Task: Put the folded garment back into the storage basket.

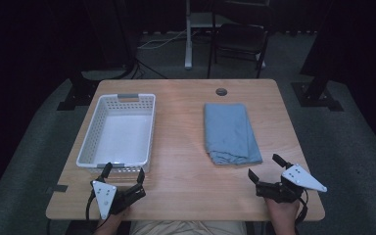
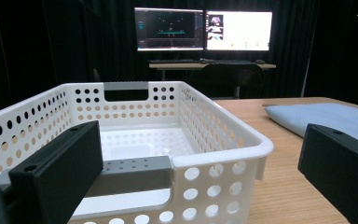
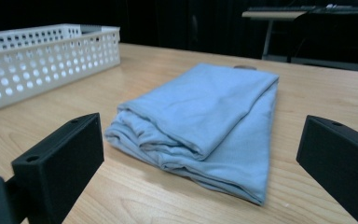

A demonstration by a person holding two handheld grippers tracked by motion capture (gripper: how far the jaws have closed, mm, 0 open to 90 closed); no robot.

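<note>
A folded light-blue cloth (image 1: 231,133) lies on the right half of the wooden table (image 1: 186,147). On the left half stands an empty white perforated basket (image 1: 118,131) with grey handles. My left gripper (image 1: 124,172) rests near the front edge, just short of the basket's near wall, jaws wide open with nothing between them. My right gripper (image 1: 265,166) sits at the front right, just short of the cloth's near end, open and empty. In the right gripper view the cloth (image 3: 205,119) lies straight ahead between the jaws. The basket (image 2: 135,140) fills the left gripper view close up.
A grommet hole (image 1: 221,91) sits near the table's far edge. Beyond the table stand a dark chair (image 1: 239,41) and a white desk leg (image 1: 189,34). Two lit monitors (image 2: 203,30) on a desk show far off in the left gripper view.
</note>
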